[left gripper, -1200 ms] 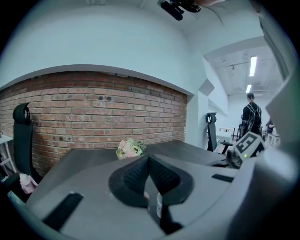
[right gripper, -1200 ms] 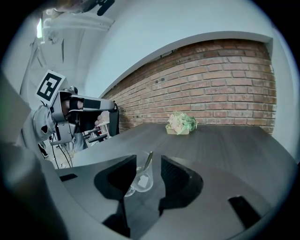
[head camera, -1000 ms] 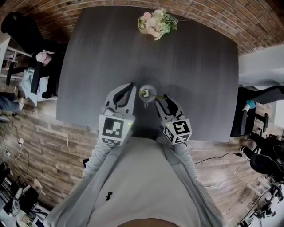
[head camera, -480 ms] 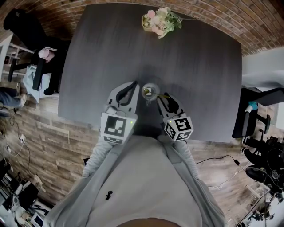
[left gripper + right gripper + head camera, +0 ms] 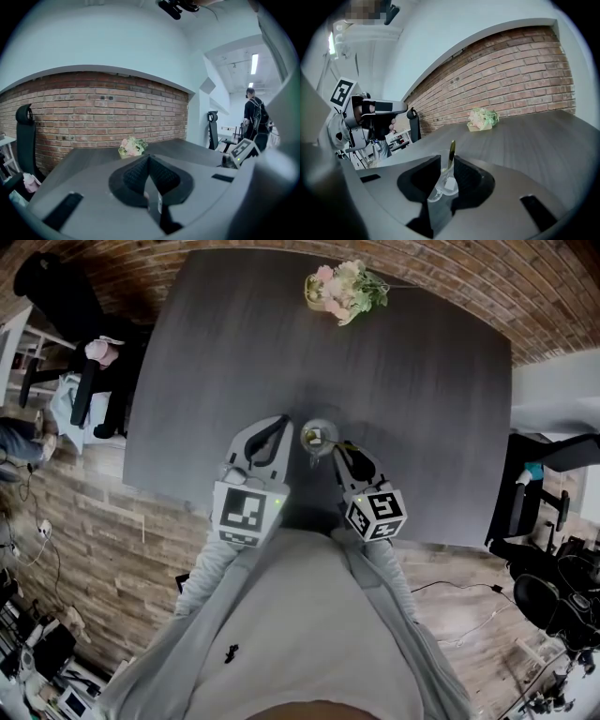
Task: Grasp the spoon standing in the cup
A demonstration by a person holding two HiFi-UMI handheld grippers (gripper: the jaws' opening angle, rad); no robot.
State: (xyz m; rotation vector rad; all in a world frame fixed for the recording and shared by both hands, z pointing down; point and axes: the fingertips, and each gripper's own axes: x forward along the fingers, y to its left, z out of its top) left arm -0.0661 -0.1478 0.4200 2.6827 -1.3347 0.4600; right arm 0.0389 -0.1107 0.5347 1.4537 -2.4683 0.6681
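A small clear glass cup (image 5: 319, 437) stands on the dark table (image 5: 422, 381) close in front of me, between the two grippers. A gold-coloured spoon (image 5: 336, 443) stands in it, and its handle leans toward my right gripper (image 5: 339, 450). In the right gripper view the spoon's handle (image 5: 451, 151) rises between the two pads above the cup (image 5: 443, 183). The right gripper (image 5: 447, 161) has its jaws closing, with a little gap still showing beside the handle. My left gripper (image 5: 277, 426) hangs just left of the cup. Its pads (image 5: 157, 171) meet with nothing between them.
A small bunch of pink flowers (image 5: 344, 289) sits at the table's far edge, before a brick wall. Office chairs (image 5: 525, 493) stand off the right side and another chair (image 5: 56, 306) at the far left. A person (image 5: 255, 117) stands far off at the right.
The right gripper's jaws have narrowed around the spoon's handle. Both grippers and the cup keep nearly the same places on the table.
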